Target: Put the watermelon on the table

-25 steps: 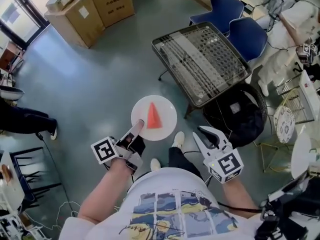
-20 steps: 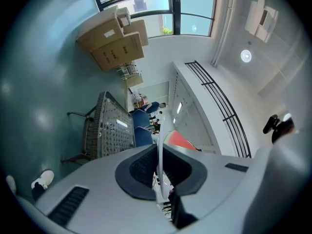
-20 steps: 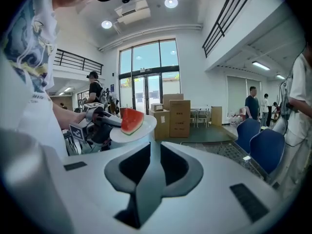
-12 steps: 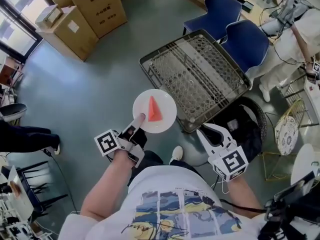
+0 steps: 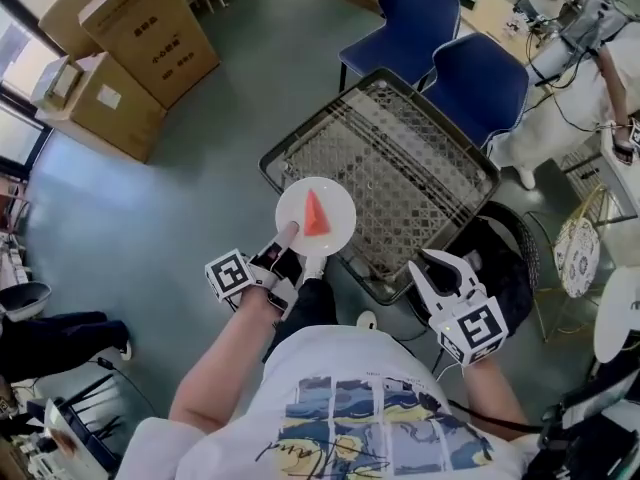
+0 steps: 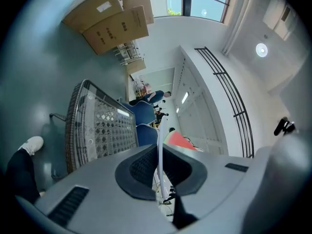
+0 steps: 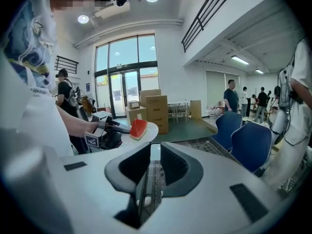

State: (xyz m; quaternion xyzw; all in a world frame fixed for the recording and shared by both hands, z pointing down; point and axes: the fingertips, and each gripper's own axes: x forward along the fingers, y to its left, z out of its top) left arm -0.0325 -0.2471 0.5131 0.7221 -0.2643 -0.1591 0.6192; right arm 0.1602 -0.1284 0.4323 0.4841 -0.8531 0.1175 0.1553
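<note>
Right gripper, nearest the person: jaws slightly apart, nothing between them. Left gripper: jaws clamped on the rim of a plate. The plate carries the watermelon and overlaps the table's near edge. Beyond: two chairs.

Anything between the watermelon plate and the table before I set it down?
Nothing visible. The left gripper holds the plate by its rim, watermelon slice on it, at the table's near edge; the mesh top beyond it looks bare. The blue chairs stand at the far side.
</note>
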